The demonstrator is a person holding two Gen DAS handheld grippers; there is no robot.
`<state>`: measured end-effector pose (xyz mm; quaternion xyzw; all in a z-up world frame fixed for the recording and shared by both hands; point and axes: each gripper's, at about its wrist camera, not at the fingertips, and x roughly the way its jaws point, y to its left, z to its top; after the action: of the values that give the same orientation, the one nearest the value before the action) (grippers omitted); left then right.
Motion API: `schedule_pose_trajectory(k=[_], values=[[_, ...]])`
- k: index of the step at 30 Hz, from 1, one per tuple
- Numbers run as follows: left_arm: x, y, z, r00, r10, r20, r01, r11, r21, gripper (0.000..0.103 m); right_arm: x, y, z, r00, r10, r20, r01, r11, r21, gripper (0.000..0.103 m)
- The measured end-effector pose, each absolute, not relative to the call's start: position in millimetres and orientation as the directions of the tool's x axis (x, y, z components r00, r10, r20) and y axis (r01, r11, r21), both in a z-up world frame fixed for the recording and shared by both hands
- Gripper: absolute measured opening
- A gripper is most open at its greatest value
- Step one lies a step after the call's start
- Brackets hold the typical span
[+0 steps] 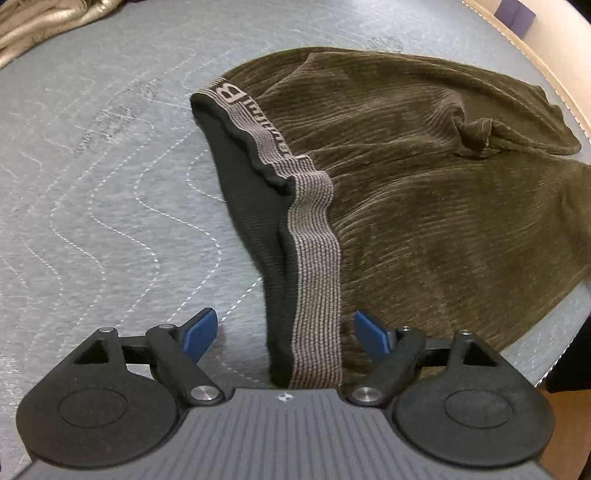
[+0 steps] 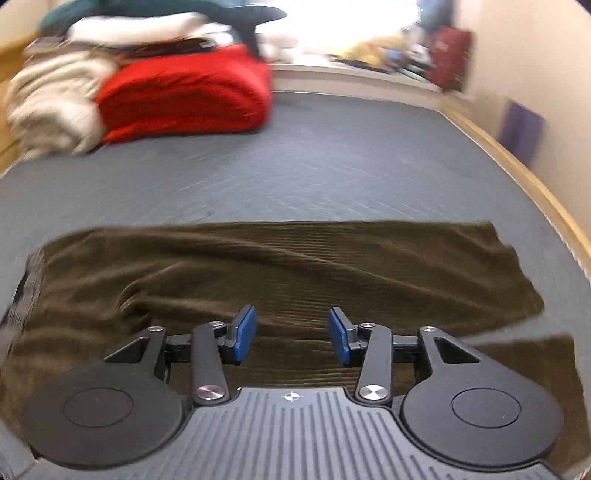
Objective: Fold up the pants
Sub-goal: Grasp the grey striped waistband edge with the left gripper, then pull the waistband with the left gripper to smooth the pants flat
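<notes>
Olive-brown corduroy pants (image 1: pixel 424 177) lie on the grey quilted bed (image 1: pixel 110 177), their striped grey waistband (image 1: pixel 316 258) running toward the camera. My left gripper (image 1: pixel 286 332) is open wide, its blue pads (image 1: pixel 201 332) on either side of the waistband end without touching it. In the right wrist view the pants (image 2: pixel 277 258) stretch across the bed, waistband (image 2: pixel 26 295) at far left, leg hems at right. My right gripper (image 2: pixel 291 336) is open just over the near edge of the fabric, with nothing pinched between its pads (image 2: pixel 245 332).
A red folded blanket (image 2: pixel 184 92) and cream and white bedding (image 2: pixel 51 99) are piled at the far left of the bed. A wooden bed edge (image 2: pixel 517 166) and a wall run along the right. Beige cloth (image 1: pixel 44 22) lies at the top left.
</notes>
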<state>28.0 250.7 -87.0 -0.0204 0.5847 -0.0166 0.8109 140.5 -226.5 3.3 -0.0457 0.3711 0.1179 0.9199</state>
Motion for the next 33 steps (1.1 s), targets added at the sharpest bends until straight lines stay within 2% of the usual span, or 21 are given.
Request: schedule_pose_trajectory(k=[3,6,11,16,18,20,24,30,33], values=[[32,237,-99,0.258,-0.009,-0.966,0.068,0.998,0.009,0.083,150,-241,-1,0.692,0.166,-0.702,-0.174,0.983,0.061,0.047],[32,233,-108,0.212,0.0,-0.977,0.093,0.995,0.02,0.075,152,-257,-10,0.69,0.15,-0.708,-0.117,0.988,0.096,0.047],[32,232,-109,0.202,-0.046,-0.978,0.104,0.994,-0.026,0.051,156,-264,-17,0.691,0.139,-0.71,-0.085,0.99,0.112,0.047],[30,225,-107,0.2,-0.04,-0.979,0.13,0.991,-0.013,0.042,153,-273,-16,0.693,0.136,-0.707,-0.084,0.991,0.108,0.047],[31,225,-106,0.204,-0.039,-0.978,0.132,0.991,-0.012,0.037,152,-277,-14,0.693,0.134,-0.708,-0.079,0.991,0.11,0.047],[31,226,-102,0.22,-0.048,-0.974,0.133,0.991,-0.019,0.026,152,-279,-14,0.692,0.133,-0.71,-0.07,0.991,0.118,0.047],[20,232,-87,0.258,-0.074,-0.963,0.123,0.991,-0.043,0.023,154,-279,-11,0.692,0.152,-0.706,-0.059,0.986,0.155,0.047],[8,207,-96,0.218,0.045,-0.975,0.233,0.968,0.097,0.022,155,-272,-7,0.687,0.199,-0.698,-0.081,0.977,0.199,0.047],[14,203,-92,0.235,0.077,-0.969,0.221,0.967,0.131,0.028,157,-270,-8,0.682,0.196,-0.705,-0.085,0.978,0.19,0.047]])
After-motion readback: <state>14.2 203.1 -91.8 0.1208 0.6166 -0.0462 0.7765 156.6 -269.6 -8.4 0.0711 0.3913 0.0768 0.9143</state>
